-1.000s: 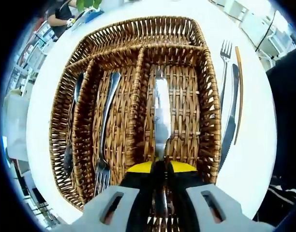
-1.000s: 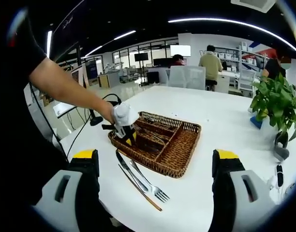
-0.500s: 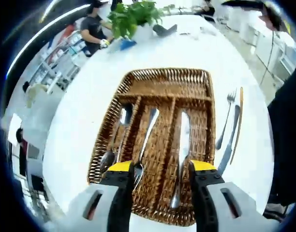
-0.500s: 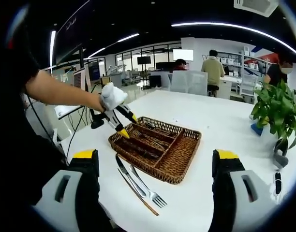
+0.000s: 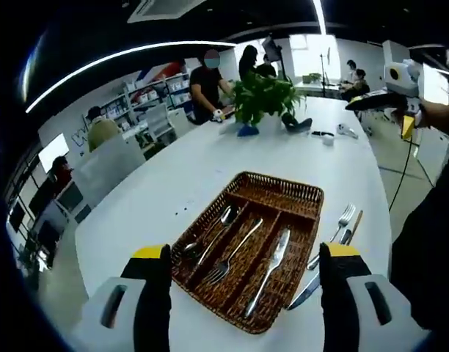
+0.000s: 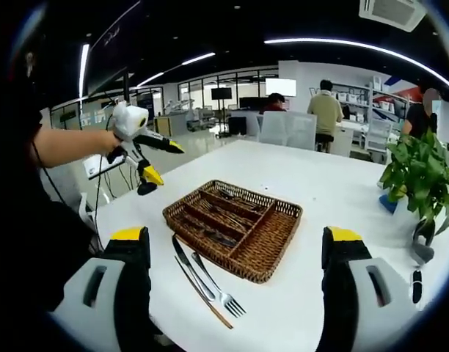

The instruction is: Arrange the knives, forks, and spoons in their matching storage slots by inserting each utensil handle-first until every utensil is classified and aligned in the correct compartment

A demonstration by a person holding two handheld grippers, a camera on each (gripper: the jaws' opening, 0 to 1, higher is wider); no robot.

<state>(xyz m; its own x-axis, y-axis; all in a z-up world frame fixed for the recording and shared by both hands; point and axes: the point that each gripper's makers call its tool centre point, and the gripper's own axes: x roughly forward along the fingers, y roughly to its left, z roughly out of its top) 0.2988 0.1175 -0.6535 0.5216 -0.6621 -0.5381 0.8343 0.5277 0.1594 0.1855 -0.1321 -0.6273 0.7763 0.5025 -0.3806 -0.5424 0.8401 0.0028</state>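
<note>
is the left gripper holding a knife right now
No, the left gripper is open with nothing between its jaws, and a knife lies in the wicker tray.

Both claws gape empty: left claw [image 6: 157, 160] raised on an outstretched arm, right claw [image 6: 235, 246] level.

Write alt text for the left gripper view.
A brown woven wicker cutlery tray sits on a white table, holding a spoon, fork and knife in separate slots. More cutlery lies beside it. The left gripper is open.
</note>
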